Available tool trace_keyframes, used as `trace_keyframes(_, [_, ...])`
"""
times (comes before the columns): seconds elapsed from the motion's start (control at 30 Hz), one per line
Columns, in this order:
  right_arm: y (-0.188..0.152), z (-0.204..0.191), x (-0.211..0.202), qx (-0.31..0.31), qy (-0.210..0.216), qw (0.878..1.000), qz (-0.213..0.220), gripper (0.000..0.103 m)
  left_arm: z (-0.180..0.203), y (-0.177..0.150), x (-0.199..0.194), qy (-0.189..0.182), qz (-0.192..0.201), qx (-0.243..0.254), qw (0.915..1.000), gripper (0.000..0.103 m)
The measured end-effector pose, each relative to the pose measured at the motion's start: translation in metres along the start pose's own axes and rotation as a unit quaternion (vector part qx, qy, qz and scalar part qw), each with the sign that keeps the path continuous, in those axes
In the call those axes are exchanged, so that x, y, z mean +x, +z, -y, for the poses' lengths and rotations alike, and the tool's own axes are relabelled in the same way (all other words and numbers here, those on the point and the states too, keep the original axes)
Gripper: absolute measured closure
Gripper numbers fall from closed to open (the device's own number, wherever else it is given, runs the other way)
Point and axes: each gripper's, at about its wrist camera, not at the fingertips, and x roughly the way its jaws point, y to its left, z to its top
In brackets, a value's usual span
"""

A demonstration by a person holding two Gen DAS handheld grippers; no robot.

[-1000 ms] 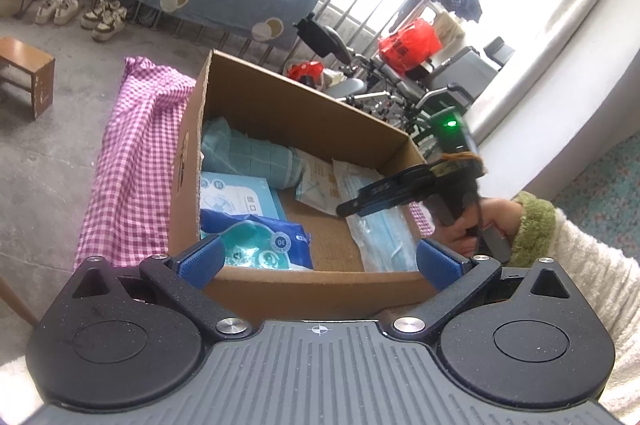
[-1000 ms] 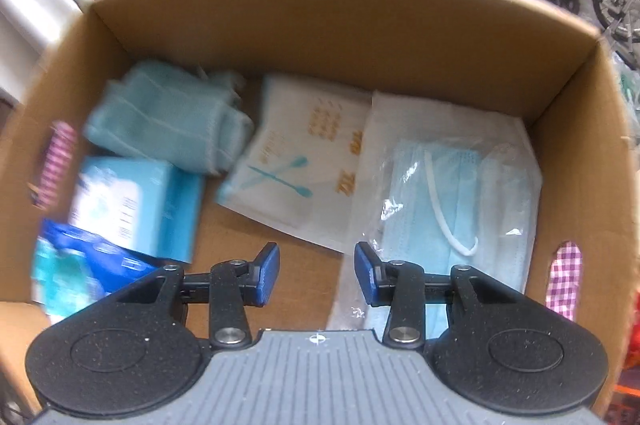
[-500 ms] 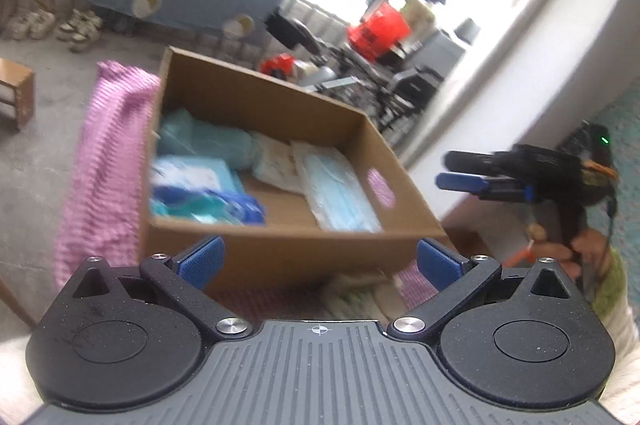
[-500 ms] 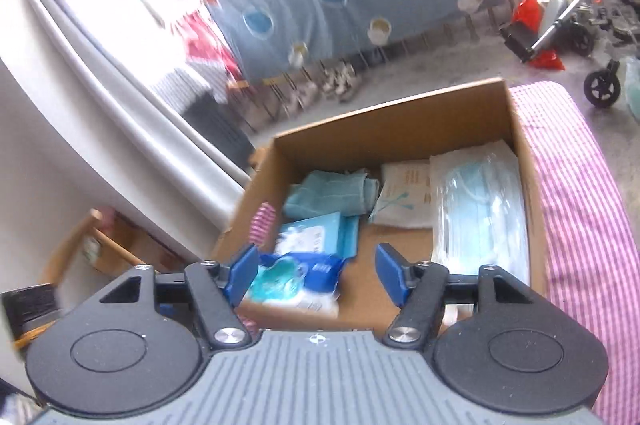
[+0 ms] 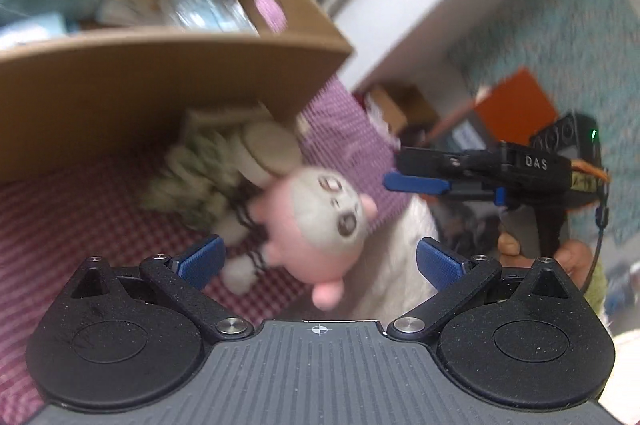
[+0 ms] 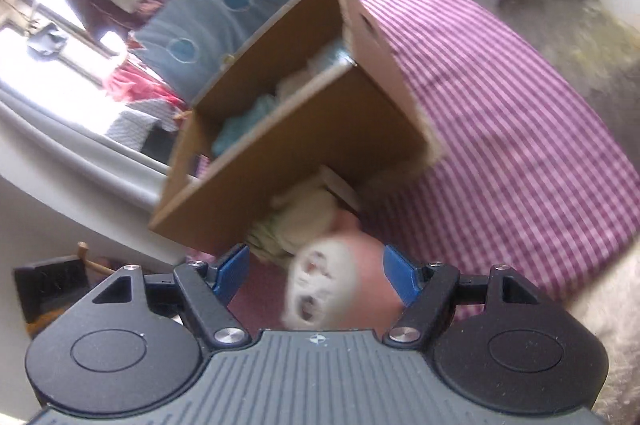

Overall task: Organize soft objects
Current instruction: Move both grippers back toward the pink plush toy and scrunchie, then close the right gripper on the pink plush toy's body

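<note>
I am looking down along both grippers at a table covered in pink checked cloth (image 6: pixel 520 129), where a cardboard box (image 5: pixel 160 73) is standing, already holding pale blue packets and a folded teal cloth. The step in hand, as I judge it, is picking the next soft thing off the cloth to go into the box. That thing is a pink plush (image 5: pixel 320 221) with a pale face, lying on the cloth just in front of the box's near wall and touching a heap of cream and green fabric (image 5: pixel 216 165) that is leaning against the box. My left gripper (image 5: pixel 320 259) is standing wide apart, pads pressing on nothing, with the plush lying just ahead between its fingers. My right gripper (image 6: pixel 316 275) is opening its jaws; the plush (image 6: pixel 332 285) is sitting between them, very blurred, and the pads do not appear to be pressing on it. In the left view, the right gripper (image 5: pixel 416 181) is hanging beside the plush, above a white furry mass I cannot identify. Next, I think, one gripper needs to settle lower around the plush's round body, clear of the fabric heap, and close gently, since it will squash; then it must lift over the box wall.
</note>
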Motion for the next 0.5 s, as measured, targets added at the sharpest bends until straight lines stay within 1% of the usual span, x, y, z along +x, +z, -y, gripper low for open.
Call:
trace_keyframes(0.1, [-0.005, 0.004, 0.008, -0.012, -0.014, 1.000, -0.006, 0.027, 0.008, 0.001, 0.027, 0.020, -0.025, 0.023, 0.9992, 0.002])
trace_keyframes(0.2, [-0.007, 0.006, 0.015, -0.030, -0.025, 0.999, -0.013, 0.026, 0.012, 0.001, 0.049, 0.036, -0.041, 0.039, 0.9977, 0.004])
trace_keyframes(0.27, [-0.006, 0.009, 0.021, -0.037, -0.027, 0.999, -0.019, 0.025, 0.014, 0.001, 0.060, 0.040, -0.048, 0.045, 0.9970, 0.006])
trace_keyframes(0.37, [-0.006, 0.016, 0.031, -0.036, -0.025, 0.998, -0.033, 0.024, 0.017, 0.002, 0.072, 0.049, -0.056, 0.051, 0.9960, 0.007])
trace_keyframes(0.5, [-0.009, 0.024, 0.038, -0.017, 0.003, 0.999, -0.042, 0.024, 0.017, 0.003, 0.083, 0.045, -0.066, 0.043, 0.9959, 0.008])
